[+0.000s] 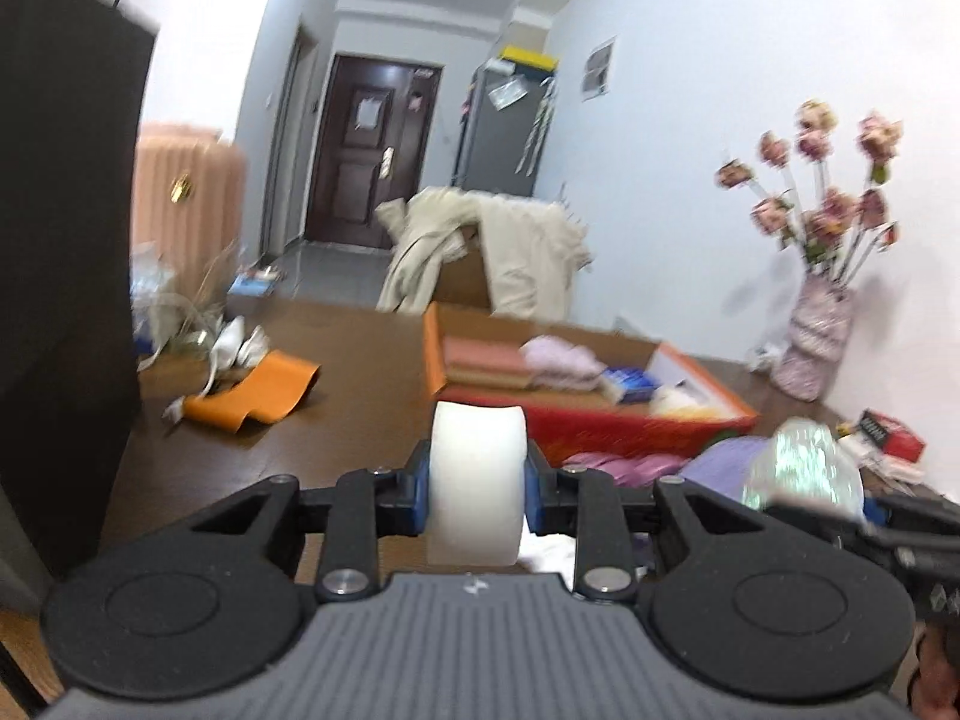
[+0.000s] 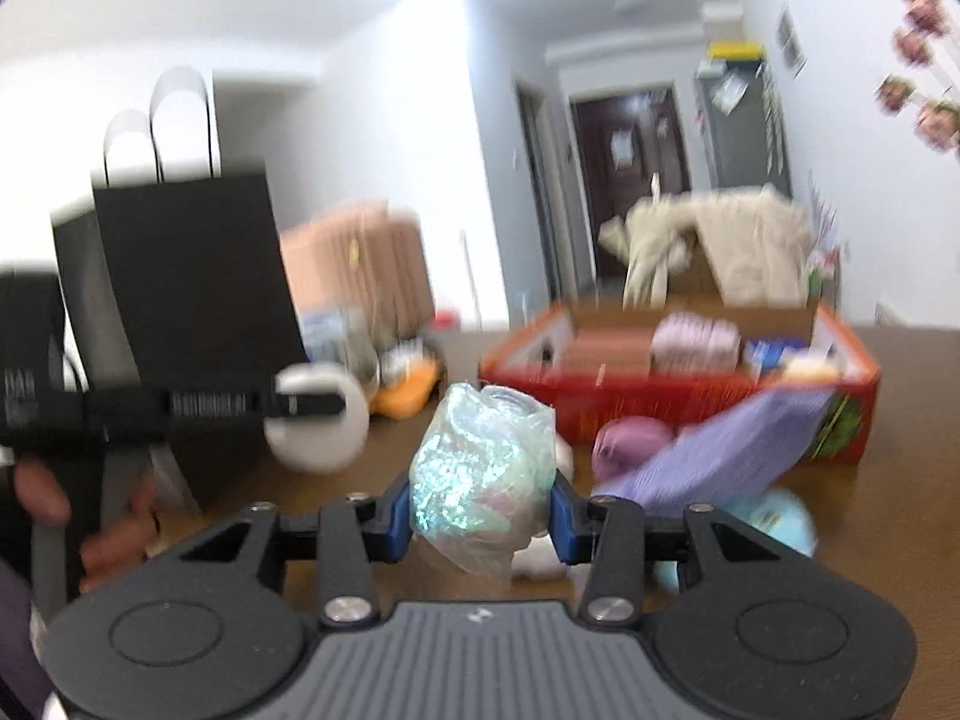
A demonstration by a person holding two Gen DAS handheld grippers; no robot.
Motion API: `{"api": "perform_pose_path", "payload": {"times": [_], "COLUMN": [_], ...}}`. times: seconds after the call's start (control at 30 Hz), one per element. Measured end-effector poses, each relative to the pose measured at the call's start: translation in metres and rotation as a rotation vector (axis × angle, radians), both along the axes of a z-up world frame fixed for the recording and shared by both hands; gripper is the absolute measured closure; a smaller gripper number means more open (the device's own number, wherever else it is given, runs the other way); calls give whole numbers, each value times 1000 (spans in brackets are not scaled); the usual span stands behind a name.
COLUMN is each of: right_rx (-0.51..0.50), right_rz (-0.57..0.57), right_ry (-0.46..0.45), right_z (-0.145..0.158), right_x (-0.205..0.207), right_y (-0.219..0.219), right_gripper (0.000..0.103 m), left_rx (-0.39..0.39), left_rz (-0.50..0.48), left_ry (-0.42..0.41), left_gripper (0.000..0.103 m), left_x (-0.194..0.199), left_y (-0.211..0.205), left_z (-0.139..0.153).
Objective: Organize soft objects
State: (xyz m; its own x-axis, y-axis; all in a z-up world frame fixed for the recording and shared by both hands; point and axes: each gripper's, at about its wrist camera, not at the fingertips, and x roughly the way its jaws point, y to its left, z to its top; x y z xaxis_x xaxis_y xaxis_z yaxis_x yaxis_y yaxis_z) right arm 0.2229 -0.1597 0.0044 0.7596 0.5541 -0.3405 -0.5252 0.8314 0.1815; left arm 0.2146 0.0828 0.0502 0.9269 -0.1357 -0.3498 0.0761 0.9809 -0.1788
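White squishy round pad (image 1: 476, 483) sits pinched in your left claw (image 1: 477, 489) at lower middle, your right claw (image 2: 482, 516) squeezes a shiny crinkly bag (image 2: 483, 474), the red cardboard box (image 2: 678, 405) at middle right is part filled, purple soft things (image 2: 720, 462) wait outside.

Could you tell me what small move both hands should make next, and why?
Probably carry both forward to the open red box: the left gripper is shut on the white roll, the right gripper on the iridescent bag, both off the table.
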Motion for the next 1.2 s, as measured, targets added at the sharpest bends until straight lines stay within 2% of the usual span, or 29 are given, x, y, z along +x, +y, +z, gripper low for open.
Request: {"api": "perform_pose_path", "payload": {"times": [0.13,0.2,0.33,0.4,0.5,0.63,0.7,0.8,0.9,0.97,1.03,1.07,1.1,1.13,1.2], "right_rx": [39,50,46,36,31,42,1,-75,-168,-213,-232,-245,-254,-259,-273], "right_rz": [-85,-125,-175,-176,-158,-137,-130,-156,-166,-175,-210,-228,-230,-217,-202], "right_ry": [-79,-90,-101,-114,-82,121,200,292,343,377,401,400,392,379,350], "right_z": [29,35,42,50,58,57,46,24,4,-9,-20,-25,-26,-27,-28], "right_x": [-9,-7,8,28,81,194,243,307,347,363,376,374,374,372,363], "right_y": [-32,-47,-71,-80,-91,-96,-90,-77,-60,-52,-49,-46,-45,-43,-38], "right_gripper": [61,61,61,60,60,60,60,60,60,59,53,53,48,39,22], "left_rx": [16,15,38,60,52,84,82,148,164,208,210,203,206,206,188], "left_rz": [-34,-41,-45,-43,-61,-59,-47,-28,-35,-4,-6,-19,-23,-28,-28], "left_ry": [-69,-69,-62,-60,-7,110,176,249,327,323,341,339,324,314,308], "left_gripper": [74,74,74,74,74,74,74,74,74,67,49,47,39,34,31], "left_x": [-9,-4,21,45,103,195,236,286,321,329,333,334,332,330,329], "left_y": [-21,-29,-43,-46,-46,-53,-55,-62,-63,-63,-60,-58,-57,-56,-55], "left_z": [22,24,28,32,35,27,18,-6,-31,-46,-58,-60,-60,-59,-55]}}
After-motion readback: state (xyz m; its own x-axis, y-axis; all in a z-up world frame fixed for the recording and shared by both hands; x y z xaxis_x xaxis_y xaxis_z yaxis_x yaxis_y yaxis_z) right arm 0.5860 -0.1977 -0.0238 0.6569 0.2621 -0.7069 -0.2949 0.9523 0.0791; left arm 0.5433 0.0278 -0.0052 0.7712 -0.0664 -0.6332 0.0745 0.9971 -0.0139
